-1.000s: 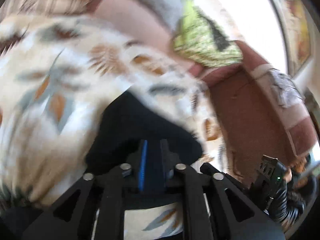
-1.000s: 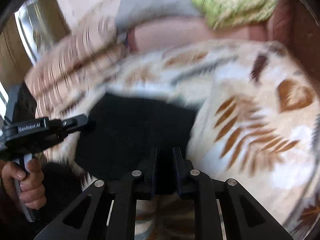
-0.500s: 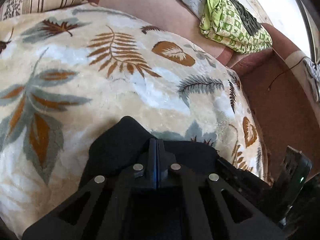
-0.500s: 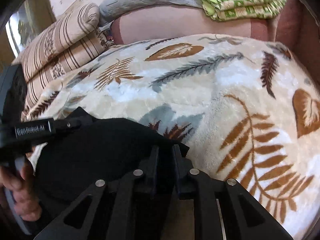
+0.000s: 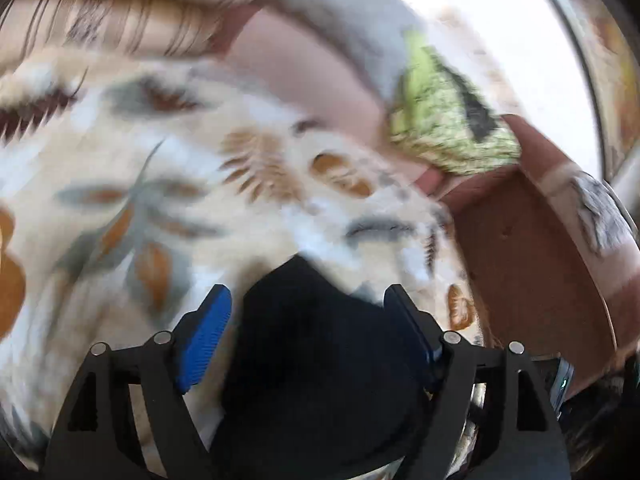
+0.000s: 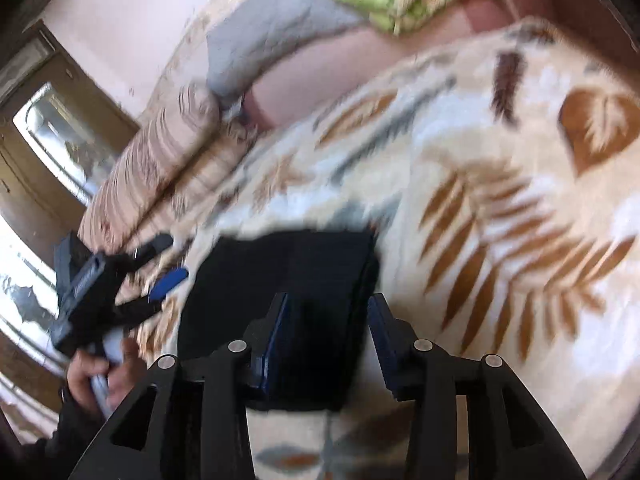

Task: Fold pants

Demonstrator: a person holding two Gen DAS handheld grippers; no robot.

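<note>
The black pants [image 5: 320, 344] lie folded into a compact block on a cream leaf-print blanket [image 5: 120, 200]. My left gripper [image 5: 306, 304] is open, its blue pads wide apart on either side of the pants' near end. In the right wrist view the pants [image 6: 288, 280] show as a dark rectangle. My right gripper [image 6: 326, 312] is open around their near edge, jaws partly apart. The left gripper [image 6: 164, 264] shows there too, open at the pants' left side, held by a hand. Both views are motion-blurred.
A green patterned cloth [image 5: 448, 128] and a grey pillow [image 6: 272, 28] lie at the back. A striped bolster [image 6: 160, 152] lies at the left. A reddish-brown sofa side [image 5: 532, 264] rises at the right. A wooden door [image 6: 52, 132] stands far left.
Both grippers were shut on the pants half a second ago; now both have opened and let go. Both have pulled back and up from the folded pants.
</note>
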